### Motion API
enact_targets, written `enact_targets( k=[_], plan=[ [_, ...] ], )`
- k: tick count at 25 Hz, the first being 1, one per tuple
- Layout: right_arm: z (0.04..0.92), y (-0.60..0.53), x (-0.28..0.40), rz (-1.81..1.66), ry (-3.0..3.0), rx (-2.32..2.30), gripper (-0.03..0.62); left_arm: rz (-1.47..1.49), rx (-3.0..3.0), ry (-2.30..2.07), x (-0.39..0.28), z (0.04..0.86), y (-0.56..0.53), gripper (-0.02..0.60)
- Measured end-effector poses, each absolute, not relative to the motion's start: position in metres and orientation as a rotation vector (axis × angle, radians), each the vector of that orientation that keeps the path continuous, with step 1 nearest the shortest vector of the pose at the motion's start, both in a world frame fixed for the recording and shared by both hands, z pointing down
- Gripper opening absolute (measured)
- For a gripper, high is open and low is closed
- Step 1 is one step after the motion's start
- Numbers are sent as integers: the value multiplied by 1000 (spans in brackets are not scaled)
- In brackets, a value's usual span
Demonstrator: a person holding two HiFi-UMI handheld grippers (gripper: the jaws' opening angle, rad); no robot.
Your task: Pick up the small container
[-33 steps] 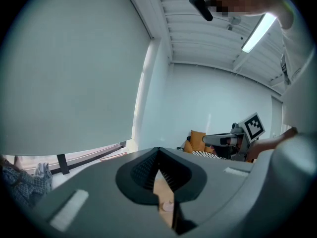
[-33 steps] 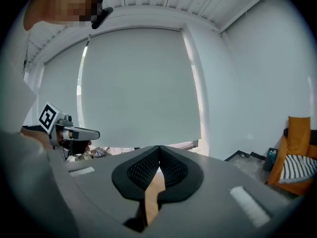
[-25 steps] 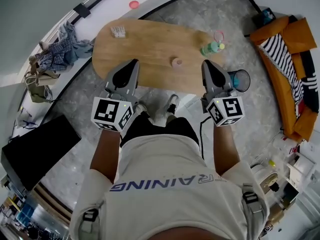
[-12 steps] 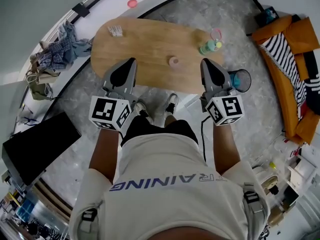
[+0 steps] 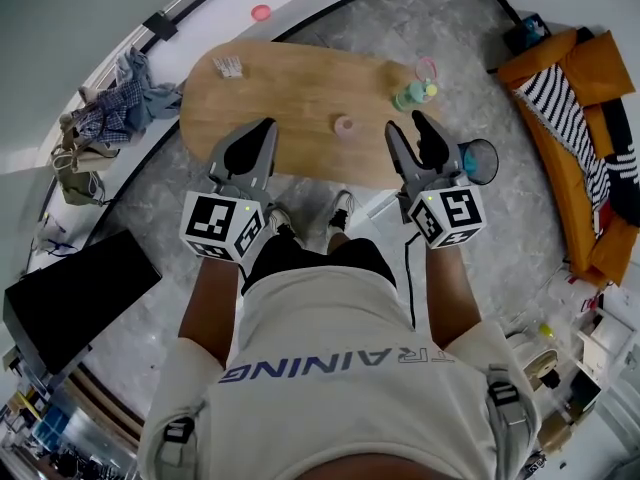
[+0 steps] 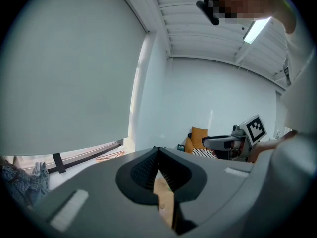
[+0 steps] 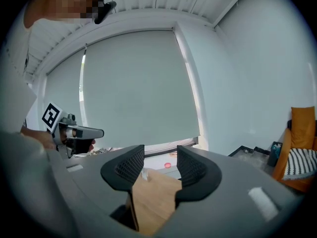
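A small pink round container (image 5: 345, 124) stands on the oval wooden table (image 5: 290, 98), toward its near edge. My left gripper (image 5: 262, 128) hovers over that edge, left of the container, jaws shut with nothing between them; its closed jaws (image 6: 157, 150) hide the container. My right gripper (image 5: 407, 125) is to the container's right and its jaws are opening. Only table top (image 7: 153, 197) shows between the fingers of the right gripper (image 7: 160, 155). Neither gripper touches the container.
A green bottle (image 5: 411, 96) and a pink ring (image 5: 427, 67) sit at the table's right end, a clear item (image 5: 233, 65) at its far left. A blue bin (image 5: 481, 160) and an orange sofa (image 5: 575, 118) lie right; clothes (image 5: 120, 98) lie left.
The right gripper's jaws were closed in both earlier frames and now stand apart. Both grippers stay close to where they were over the table's near edge.
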State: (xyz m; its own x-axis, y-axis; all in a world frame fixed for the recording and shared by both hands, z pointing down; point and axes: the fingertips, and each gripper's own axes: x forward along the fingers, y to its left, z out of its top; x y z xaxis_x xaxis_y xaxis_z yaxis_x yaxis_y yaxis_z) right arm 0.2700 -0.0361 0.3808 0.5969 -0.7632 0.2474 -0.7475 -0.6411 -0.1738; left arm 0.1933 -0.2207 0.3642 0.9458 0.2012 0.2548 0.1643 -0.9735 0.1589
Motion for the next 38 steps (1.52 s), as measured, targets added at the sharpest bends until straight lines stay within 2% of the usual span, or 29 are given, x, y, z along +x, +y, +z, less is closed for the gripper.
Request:
enact_targets(
  k=[3,11,16,26,38],
  plan=[
    [382,-36,266,-472,1311,-2763,271,406,2970,283,191,363,-219,0],
    [384,-43,260,-487,1338,-2777,406,404,2968,282,184,363,-222,0],
    [388,-45,254,-525,1357,-2769,465,391,2969,287,180,360,-222,0],
    [425,-49,257,-617,1367,-2772,471,432,2941,272,183,377,-223,0],
    [593,-60,279,-1006,1416,-2752,471,537,2875,195,201,448,-222,0]
  ],
)
